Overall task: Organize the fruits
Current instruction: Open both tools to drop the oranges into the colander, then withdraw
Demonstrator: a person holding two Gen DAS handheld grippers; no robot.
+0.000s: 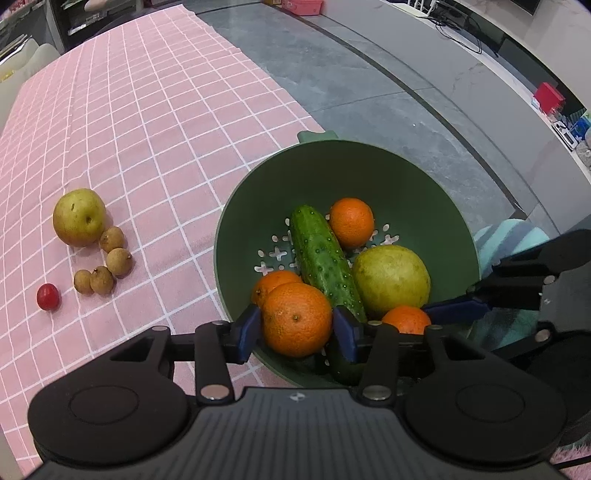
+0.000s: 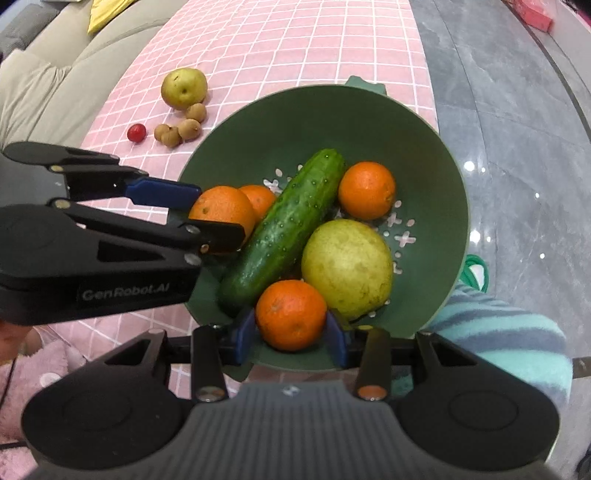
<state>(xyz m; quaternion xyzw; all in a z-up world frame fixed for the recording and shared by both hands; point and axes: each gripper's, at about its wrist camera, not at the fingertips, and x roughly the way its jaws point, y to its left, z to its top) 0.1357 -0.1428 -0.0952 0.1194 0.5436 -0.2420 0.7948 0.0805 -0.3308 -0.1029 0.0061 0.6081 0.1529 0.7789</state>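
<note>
Both grippers reach into the green colander (image 1: pixel 424 192). Left gripper (image 1: pixel 297 328): jaws half-open, flanking an orange (image 1: pixel 297 319); whether the pads press it cannot be told. Right gripper (image 2: pixel 290 325): jaws narrow, pads closed on a second orange (image 2: pixel 290 314). Beyond the jaws lie a cucumber (image 2: pixel 284 229), a pear (image 2: pixel 347 269) and two more oranges.

A pink cloth with white squares (image 1: pixel 147 122) covers the table. Beside it the floor (image 1: pixel 369 96) is grey, shiny stone with small bright spots of light on it. A soft, pale sofa (image 2: pixel 48 74) stands near the table, and a yellow cushion (image 2: pixel 103 14) lies on it. A long white counter (image 1: pixel 517 66) runs along the far side of the room.
</note>
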